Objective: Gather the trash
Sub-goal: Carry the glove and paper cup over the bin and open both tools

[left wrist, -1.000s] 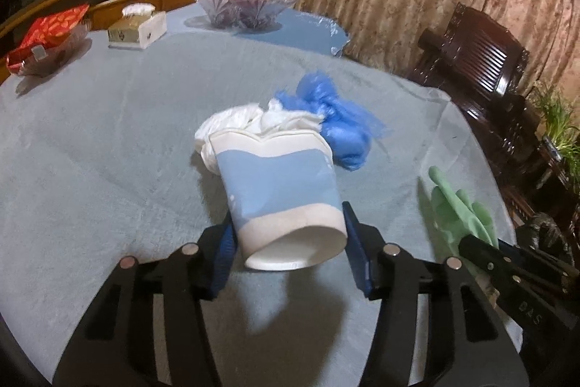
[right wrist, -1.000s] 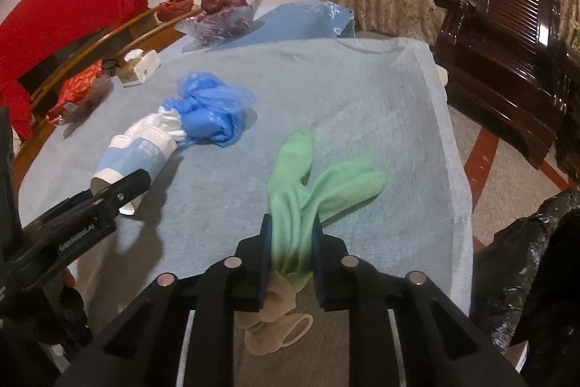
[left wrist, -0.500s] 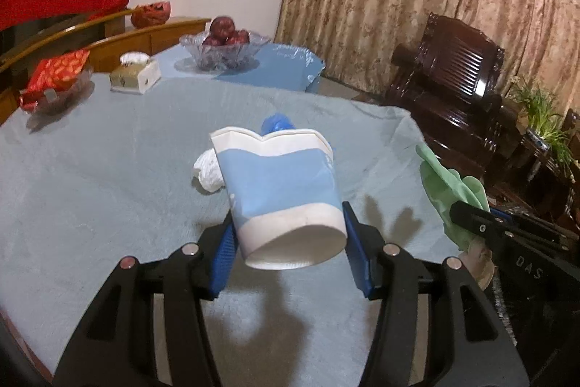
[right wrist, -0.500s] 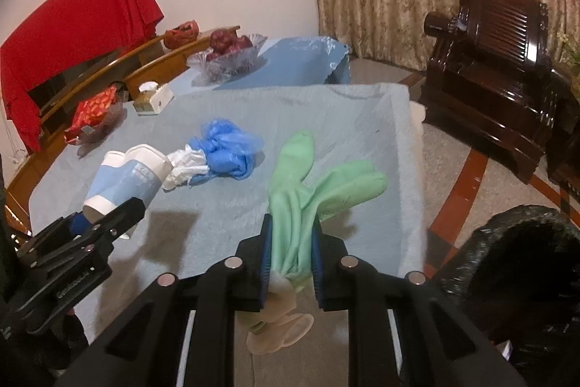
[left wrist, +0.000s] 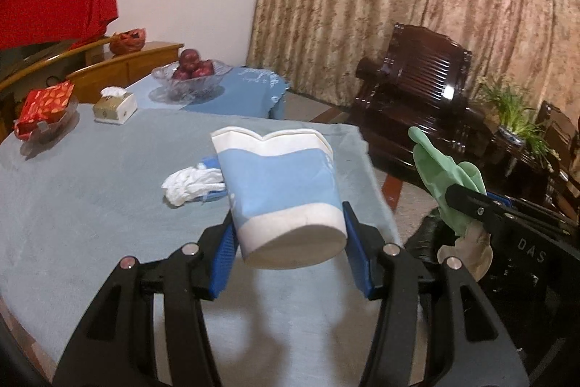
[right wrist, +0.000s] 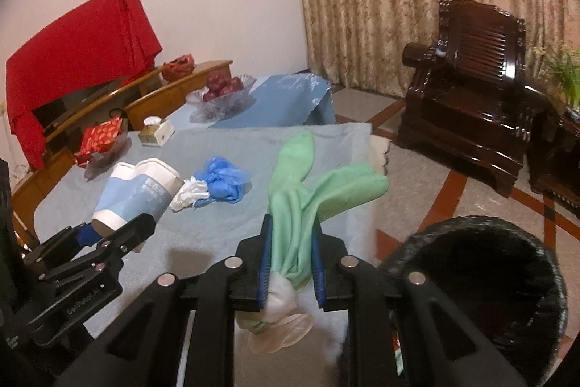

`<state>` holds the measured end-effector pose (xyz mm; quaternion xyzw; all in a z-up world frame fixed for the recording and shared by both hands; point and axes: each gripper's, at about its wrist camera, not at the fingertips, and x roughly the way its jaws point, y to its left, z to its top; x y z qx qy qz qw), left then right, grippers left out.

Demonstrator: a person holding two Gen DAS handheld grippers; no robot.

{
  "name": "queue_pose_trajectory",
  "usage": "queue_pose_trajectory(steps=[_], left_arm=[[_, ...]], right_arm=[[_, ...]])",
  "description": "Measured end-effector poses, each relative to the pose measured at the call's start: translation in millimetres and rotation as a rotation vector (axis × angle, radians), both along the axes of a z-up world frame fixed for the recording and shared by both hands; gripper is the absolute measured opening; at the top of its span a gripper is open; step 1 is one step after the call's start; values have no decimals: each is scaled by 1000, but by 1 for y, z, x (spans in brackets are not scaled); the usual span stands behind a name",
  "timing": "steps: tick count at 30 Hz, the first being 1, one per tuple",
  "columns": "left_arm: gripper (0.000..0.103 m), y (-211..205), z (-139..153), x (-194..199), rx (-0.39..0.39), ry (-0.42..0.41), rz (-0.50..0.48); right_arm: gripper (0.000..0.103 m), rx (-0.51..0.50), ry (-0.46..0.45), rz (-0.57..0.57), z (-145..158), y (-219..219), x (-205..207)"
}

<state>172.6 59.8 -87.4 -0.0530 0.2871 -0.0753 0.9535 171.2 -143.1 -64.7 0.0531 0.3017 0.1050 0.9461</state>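
My left gripper [left wrist: 290, 245] is shut on a blue-and-white paper cup [left wrist: 279, 184], held in the air above the grey-blue tablecloth [left wrist: 90, 205]; the cup also shows in the right wrist view [right wrist: 134, 194]. My right gripper [right wrist: 290, 263] is shut on a green rubber glove [right wrist: 293, 184], lifted off the table, also seen in the left wrist view [left wrist: 442, 180]. A crumpled white tissue [right wrist: 188, 194] and a blue plastic wad [right wrist: 224, 180] lie on the table. A black trash bin [right wrist: 489, 296] stands at the lower right, beside the table.
At the table's far side are a tissue box [left wrist: 114, 107], a red snack pack in a dish [left wrist: 43, 107] and a glass bowl of red fruit [left wrist: 192, 75]. A dark wooden armchair [right wrist: 471, 97] and a potted plant [left wrist: 514, 111] stand to the right.
Both grippers have risen off the table with the cup and the glove and swung to the right. The black bin has come into view under the right gripper.
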Motion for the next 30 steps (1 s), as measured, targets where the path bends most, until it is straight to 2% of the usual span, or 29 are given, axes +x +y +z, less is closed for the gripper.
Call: queue_pose_trajectory(steps=[8, 16, 24, 30], left_arm=[[52, -53, 12, -14, -9, -26, -103], [52, -111, 10, -23, 0, -41, -232], [52, -163, -10, -21, -11, -6, -352], [52, -199, -31, -15, 8, 17, -422]], right_arm=[[19, -2, -18, -97, 11, -53, -34], [19, -19, -5, -226, 5, -117, -61], [19, -32, 47, -323, -15, -170, -80], [19, -38, 98, -361, -35, -194, -81]])
